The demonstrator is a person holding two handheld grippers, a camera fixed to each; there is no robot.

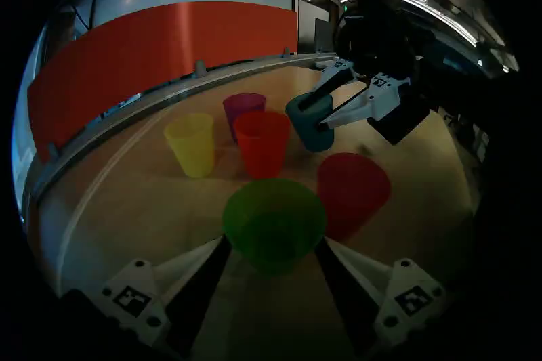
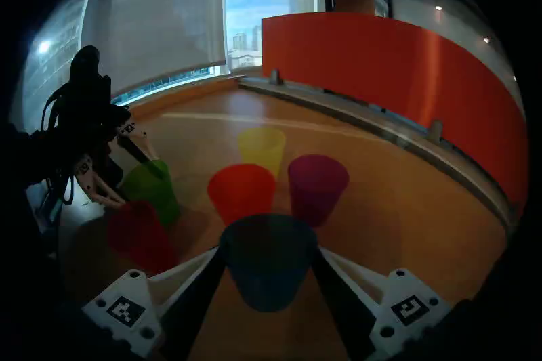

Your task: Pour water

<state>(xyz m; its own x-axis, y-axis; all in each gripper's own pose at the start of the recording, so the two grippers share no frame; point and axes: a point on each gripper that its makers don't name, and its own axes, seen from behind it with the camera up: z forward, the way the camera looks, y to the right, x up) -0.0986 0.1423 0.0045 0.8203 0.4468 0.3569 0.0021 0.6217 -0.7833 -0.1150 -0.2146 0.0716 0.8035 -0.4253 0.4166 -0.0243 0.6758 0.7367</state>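
From the left in the left gripper view, on the wooden counter (image 1: 135, 212): a translucent yellow plastic cup (image 1: 191, 144), then a purple plastic cup (image 1: 244, 105) behind an orange-red plastic cup (image 1: 262, 144), all upright toward the far edge. At the near edge, pinched on both sides by the narrowed left gripper (image 1: 273, 246), a translucent green plastic cup (image 1: 274, 215). Farther right, squeezed between both fingers of the right gripper (image 1: 313, 112) and tilted, a teal plastic cup (image 1: 308, 134). Just right of the green one, a dark red plastic cup (image 1: 352, 192). No water discernible anywhere. Probably early: two cups grasped, well apart, rims not yet brought together, pouring left to do.
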